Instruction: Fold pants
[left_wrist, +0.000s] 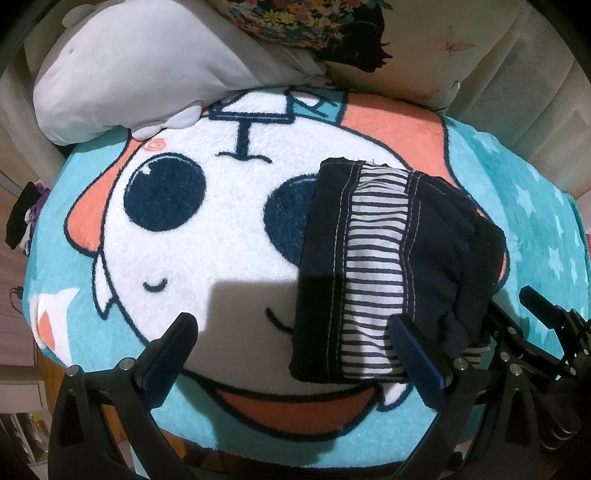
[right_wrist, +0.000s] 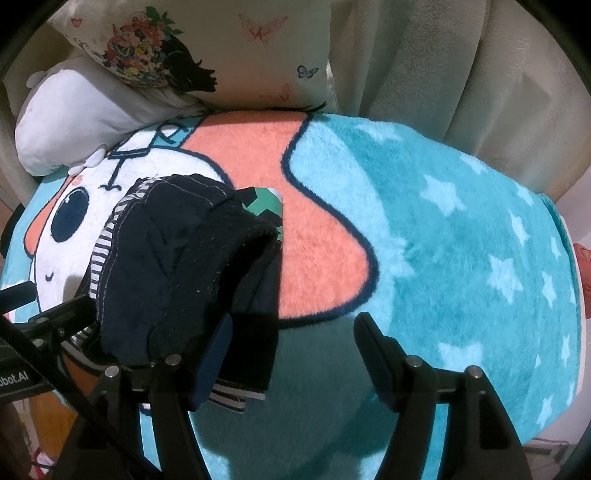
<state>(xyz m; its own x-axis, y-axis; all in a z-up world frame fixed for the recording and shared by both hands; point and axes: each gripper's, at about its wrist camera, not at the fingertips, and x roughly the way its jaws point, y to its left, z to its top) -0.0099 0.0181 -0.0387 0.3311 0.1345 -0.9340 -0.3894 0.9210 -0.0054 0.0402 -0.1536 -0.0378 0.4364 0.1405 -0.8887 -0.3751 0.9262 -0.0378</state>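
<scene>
We saw the blanket (left_wrist: 207, 229) covering the bed, a white pillow (left_wrist: 122, 74) at its 11 o'clock corner. The pants (left_wrist: 388, 251) lay folded on the blanket's right half, long axis running 12 to 6, hem end nearest us. Our left gripper (left_wrist: 295, 343) was spread wide, its right finger touching the pants. Our right gripper (right_wrist: 291, 347) was spread too, pants draped over its left finger.

One pair of pants (left_wrist: 388, 258), one cartoon blanket (left_wrist: 192, 258), two pillows (left_wrist: 122, 85) and two hand-held grippers (left_wrist: 291, 350).
</scene>
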